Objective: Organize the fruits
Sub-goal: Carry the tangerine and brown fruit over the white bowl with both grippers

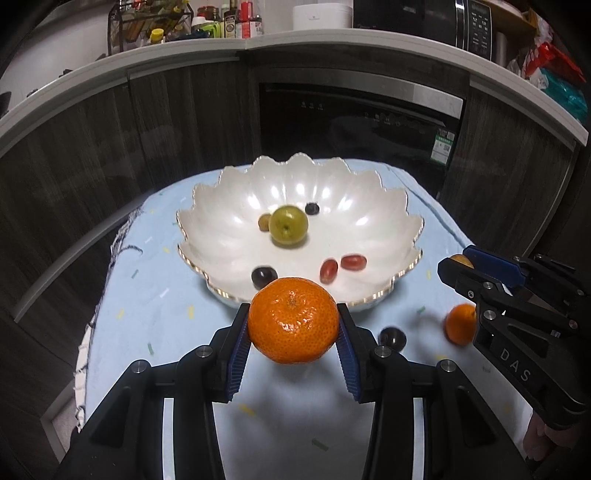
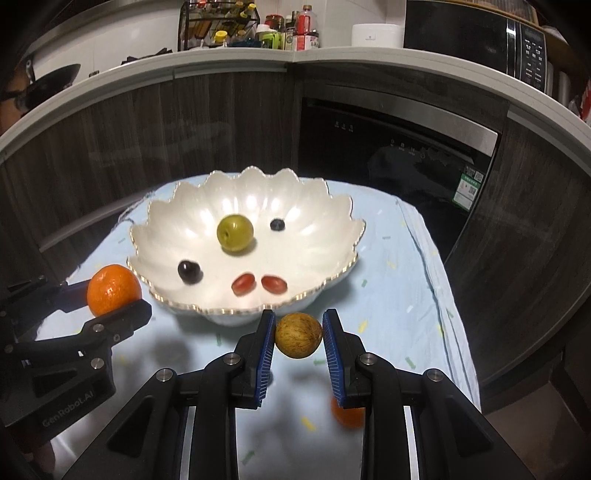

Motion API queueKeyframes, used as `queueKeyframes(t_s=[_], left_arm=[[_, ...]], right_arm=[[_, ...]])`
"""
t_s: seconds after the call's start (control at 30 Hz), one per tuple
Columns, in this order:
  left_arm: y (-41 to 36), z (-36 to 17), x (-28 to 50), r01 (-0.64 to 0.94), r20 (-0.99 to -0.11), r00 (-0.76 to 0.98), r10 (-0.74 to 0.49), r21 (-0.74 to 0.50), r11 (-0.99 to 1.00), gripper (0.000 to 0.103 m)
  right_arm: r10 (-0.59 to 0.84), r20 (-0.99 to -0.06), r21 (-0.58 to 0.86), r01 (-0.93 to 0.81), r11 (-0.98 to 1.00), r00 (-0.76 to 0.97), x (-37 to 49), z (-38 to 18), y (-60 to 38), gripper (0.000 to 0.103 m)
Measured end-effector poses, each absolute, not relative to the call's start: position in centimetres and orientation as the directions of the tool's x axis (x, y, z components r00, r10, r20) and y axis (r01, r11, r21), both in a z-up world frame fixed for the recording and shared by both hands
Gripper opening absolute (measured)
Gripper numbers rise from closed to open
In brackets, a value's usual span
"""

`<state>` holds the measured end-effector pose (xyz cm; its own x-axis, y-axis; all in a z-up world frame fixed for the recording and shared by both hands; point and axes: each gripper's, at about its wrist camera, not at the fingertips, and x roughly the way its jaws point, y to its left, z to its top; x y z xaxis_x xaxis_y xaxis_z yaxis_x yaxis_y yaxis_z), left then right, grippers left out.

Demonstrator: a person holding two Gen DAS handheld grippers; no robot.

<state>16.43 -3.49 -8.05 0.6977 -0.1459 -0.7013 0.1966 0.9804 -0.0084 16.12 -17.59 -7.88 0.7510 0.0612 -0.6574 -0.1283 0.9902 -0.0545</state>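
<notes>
Blue pads, left gripper (image 1: 293, 325): its ribbed fingers (image 1: 239, 354) clamp a large mandarin (image 1: 293, 320) from both sides, low in the centre of the left wrist view, held above the cloth just in front of the bowl's near rim.
Blue pads, right gripper (image 2: 298, 336): closed on a small brownish-yellow fruit (image 2: 298, 335), low centre of the right wrist view, just in front of the bowl's near rim.
Cross views: the right gripper (image 1: 456, 264) shows at the right edge of the left wrist view with the brownish fruit (image 1: 461, 261) peeking between its tips; the left gripper (image 2: 114, 295) shows at the left edge of the right wrist view, holding the mandarin (image 2: 113, 290).
Bowl (image 1: 369, 192): pearly white, scalloped, gold-edged, in the middle of the frame.
Bowl contents: a green fruit (image 1: 288, 225) near the middle, a small tan fruit (image 1: 263, 221) touching its left side, a dark berry (image 1: 312, 208) to its upper right, a dark grape (image 1: 264, 276) by the near rim, two red grapes (image 1: 341, 266) side by side right of it.
Loose on the cloth: a small mandarin (image 1: 460, 324) at the right, partly behind the right gripper, and a dark grape on the cloth (image 1: 392, 338) near it.
Cloth (image 1: 147, 295): pale blue with small flecks, covering the table.
Background: dark wood cabinets (image 1: 166, 122), a built-in appliance (image 1: 362, 118), bottles on the counter (image 1: 229, 20) at the top.
</notes>
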Motion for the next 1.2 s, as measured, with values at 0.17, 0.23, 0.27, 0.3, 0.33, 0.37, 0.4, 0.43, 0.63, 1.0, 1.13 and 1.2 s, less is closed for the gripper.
queueKeyframes(t_s=[0.17,0.23,0.27,0.3,0.33,0.37,0.4,0.43,0.63,1.0,1.13,1.2], left_arm=[[-3.6,-7.0,17.6,0.186,-0.686,0.713,-0.141,-0.008,0.982,0.043],[-3.8,-6.8,18.2,0.187,-0.683,0.717,-0.141,-0.007,0.982,0.043],[-3.8,-6.7,18.3,0.188,-0.683,0.717,-0.142,-0.007,0.982,0.043],[-3.9,-6.7,18.6,0.189,-0.684,0.716,-0.143,-0.008,0.982,0.043],[-4.1,-6.7,19.0,0.19,-0.685,0.714,-0.143,-0.007,0.982,0.043],[-4.1,-6.7,19.1,0.191,-0.686,0.713,-0.144,-0.007,0.982,0.043],[-4.2,-6.8,19.4,0.192,-0.687,0.713,-0.143,-0.005,0.981,0.043],[-4.3,-6.8,19.7,0.192,-0.687,0.712,-0.142,-0.004,0.981,0.043],[-3.9,-7.2,21.3,0.172,-0.695,0.708,-0.128,-0.007,0.985,0.043],[-2.3,-7.6,25.1,0.121,-0.689,0.72,-0.084,0.005,0.993,0.043],[-2.3,-7.7,26.1,0.118,-0.686,0.724,-0.077,0.013,0.993,0.043],[-2.2,-7.8,26.5,0.117,-0.687,0.723,-0.079,0.009,0.993,0.043]], right_arm=[[0.069,-0.643,-0.047,-0.129,0.991,0.763,17.4,-6.7,-17.4,0.028],[0.071,-0.637,-0.046,-0.129,0.991,0.768,17.8,-6.2,-17.3,0.028],[0.072,-0.633,-0.047,-0.132,0.99,0.771,18.2,-6.0,-17.3,0.028],[0.073,-0.631,-0.048,-0.133,0.99,0.772,18.5,-5.8,-17.2,0.028],[0.074,-0.63,-0.048,-0.134,0.99,0.773,18.7,-5.8,-17.3,0.028],[0.075,-0.631,-0.047,-0.135,0.99,0.772,19.1,-5.7,-17.3,0.028],[0.076,-0.632,-0.046,-0.135,0.99,0.771,19.5,-5.6,-17.3,0.028],[0.076,-0.633,-0.045,-0.134,0.99,0.771,19.7,-5.6,-17.3,0.028],[0.073,-0.643,-0.042,-0.131,0.991,0.762,21.6,-5.7,-17.6,0.028],[0.053,-0.661,-0.033,-0.1,0.994,0.749,25.9,-6.7,-17.5,0.028],[0.043,-0.667,-0.03,-0.085,0.996,0.744,27.2,-7.0,-17.6,0.028],[0.039,-0.67,-0.029,-0.079,0.996,0.741,27.7,-7.2,-17.7,0.028]])
